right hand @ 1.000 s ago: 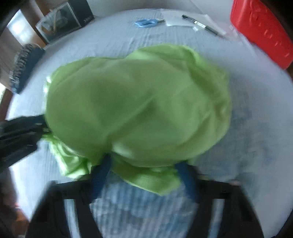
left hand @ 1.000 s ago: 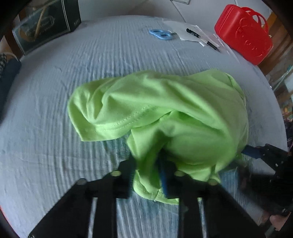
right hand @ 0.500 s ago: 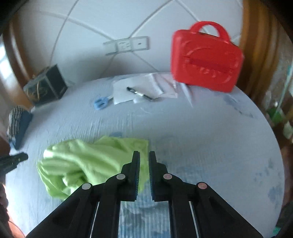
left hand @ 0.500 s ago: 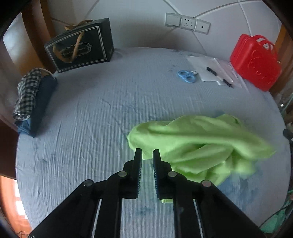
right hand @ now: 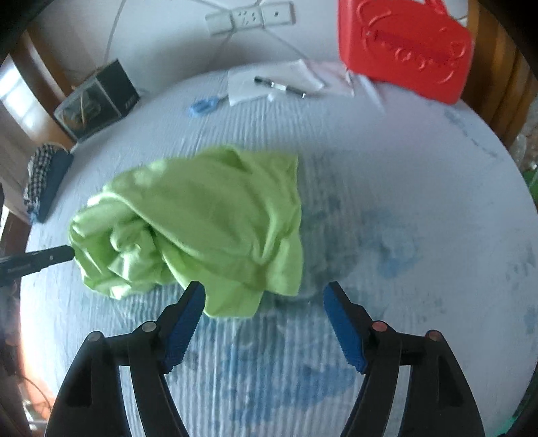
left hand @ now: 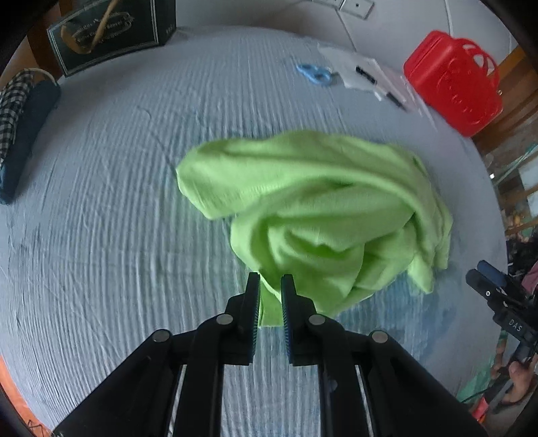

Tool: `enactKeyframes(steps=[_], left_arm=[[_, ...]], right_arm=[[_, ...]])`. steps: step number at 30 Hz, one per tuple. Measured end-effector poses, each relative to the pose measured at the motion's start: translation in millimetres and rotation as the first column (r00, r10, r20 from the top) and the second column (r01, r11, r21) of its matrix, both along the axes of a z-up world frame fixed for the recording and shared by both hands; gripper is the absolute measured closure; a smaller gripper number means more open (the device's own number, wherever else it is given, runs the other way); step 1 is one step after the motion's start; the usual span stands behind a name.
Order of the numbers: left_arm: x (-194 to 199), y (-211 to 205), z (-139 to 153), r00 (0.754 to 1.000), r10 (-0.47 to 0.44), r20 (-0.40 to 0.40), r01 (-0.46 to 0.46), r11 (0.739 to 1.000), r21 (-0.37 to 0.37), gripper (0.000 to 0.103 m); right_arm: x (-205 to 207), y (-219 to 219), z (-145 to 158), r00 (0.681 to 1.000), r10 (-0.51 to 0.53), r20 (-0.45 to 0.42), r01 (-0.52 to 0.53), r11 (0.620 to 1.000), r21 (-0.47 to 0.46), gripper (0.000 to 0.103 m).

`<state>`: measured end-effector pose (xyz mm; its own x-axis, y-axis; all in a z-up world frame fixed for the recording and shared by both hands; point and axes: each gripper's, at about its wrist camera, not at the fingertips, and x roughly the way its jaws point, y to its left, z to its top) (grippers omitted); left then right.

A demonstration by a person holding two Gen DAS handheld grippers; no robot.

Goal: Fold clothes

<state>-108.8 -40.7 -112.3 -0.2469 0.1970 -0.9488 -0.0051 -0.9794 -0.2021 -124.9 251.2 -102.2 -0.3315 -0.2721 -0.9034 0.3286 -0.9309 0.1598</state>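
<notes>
1. Now the lime-green shirt (left hand: 319, 208) lies crumpled in a loose heap near the middle of the bed (left hand: 101, 235), on a pale blue-grey ribbed sheet.
2. The left tongs (left hand: 270, 285) are pressed almost together; a strip of the shirt's near edge shows in the narrow gap between the fingers, but whether the pads actually pinch it cannot be told.
3. The right tongs (right hand: 264, 295) are opening, their blue pads spread wide. A corner of the shirt (right hand: 201, 228) lies on the sheet between them, nearer the left finger, and neither pad presses on it.
4. In the right wrist view the left tongs come in from the left edge, tip at the bunched side of the shirt.
5. Toward the far edge of the bed sit a red plastic case (left hand: 454, 80), white papers (right hand: 269, 80) with a pen (right hand: 279, 88), and blue scissors (left hand: 314, 73).
6. A dark box (left hand: 111, 30) stands at the far left, with a folded checked and navy bundle (left hand: 16, 111) nearby.
</notes>
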Motion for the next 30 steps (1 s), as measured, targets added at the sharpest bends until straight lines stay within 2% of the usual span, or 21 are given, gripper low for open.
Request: enactKeyframes(steps=[3, 4, 6, 7, 8, 11, 15, 17, 22, 24, 27, 29, 30], left_arm=[[0.2, 4.8, -8.7, 1.000, -0.007, 0.011, 0.007, 1.000, 0.016, 0.090], [-0.1, 5.2, -10.4, 1.000, -0.003, 0.012, 0.003, 0.999, 0.034, 0.087], [-1.0, 5.2, -11.5, 1.000, 0.003, 0.009, -0.004, 0.998, 0.067, 0.054], [-1.2, 5.4, -11.3, 1.000, 0.005, 0.005, -0.005, 0.997, 0.082, 0.021], [-0.6, 6.1, -8.7, 1.000, 0.000, -0.008, 0.000, 0.996, 0.089, 0.007], [-0.7, 8.2, -1.4, 0.999, 0.001, -0.039, 0.001, 0.999, 0.052, 0.007], [-2.0, 10.7, -8.4, 1.000, 0.012, -0.026, -0.013, 1.000, -0.024, 0.010], [-1.8, 13.5, -16.6, 1.000, 0.010, -0.003, -0.010, 0.999, -0.037, 0.025], [-4.4, 27.1, -45.8, 0.999, 0.004, 0.034, -0.001, 0.995, -0.095, 0.038], [-5.4, 30.1, -57.2, 0.999, 0.009, 0.054, -0.003, 0.995, -0.101, 0.038], [-5.5, 39.4, -59.6, 0.999, -0.021, 0.027, 0.025, 0.988, -0.151, 0.038], [-6.3, 41.6, -62.7, 0.999, -0.034, 0.013, 0.036, 0.986, -0.165, 0.031], [-6.4, 40.1, -64.1, 0.999, -0.031, 0.009, 0.032, 0.987, -0.157, 0.031]], right_arm=[[-4.6, -3.9, -10.2, 1.000, -0.005, 0.024, 0.005, 1.000, -0.002, 0.030], [-6.8, -4.0, -11.6, 1.000, -0.008, 0.029, 0.008, 1.000, -0.004, 0.030], [-9.7, -3.6, -12.5, 0.999, -0.012, 0.031, 0.012, 1.000, -0.004, 0.030], [-11.2, -2.9, -12.0, 0.999, -0.013, 0.032, 0.013, 1.000, -0.007, 0.030], [-12.6, -2.1, -11.5, 0.999, -0.014, 0.031, 0.014, 1.000, -0.009, 0.029], [-15.7, 2.1, -9.7, 0.999, -0.021, 0.024, 0.021, 1.000, -0.013, 0.029], [-20.8, 7.6, -10.4, 0.999, -0.033, 0.032, 0.034, 0.999, -0.033, 0.029], [-22.2, 8.5, -11.1, 0.999, -0.036, 0.037, 0.037, 0.998, -0.041, 0.029], [-24.3, 2.3, -17.2, 0.999, -0.018, 0.047, 0.020, 0.999, -0.034, 0.030], [-23.1, -6.6, -21.9, 0.998, 0.020, 0.058, -0.018, 0.999, -0.026, 0.030], [-21.5, -21.1, -30.9, 0.996, 0.068, 0.058, -0.068, 0.998, 0.008, 0.026], [-22.5, -30.3, -40.8, 0.994, 0.090, 0.055, -0.092, 0.995, 0.038, 0.018], [-24.2, -34.4, -45.8, 0.994, 0.096, 0.050, -0.098, 0.994, 0.049, 0.017]])
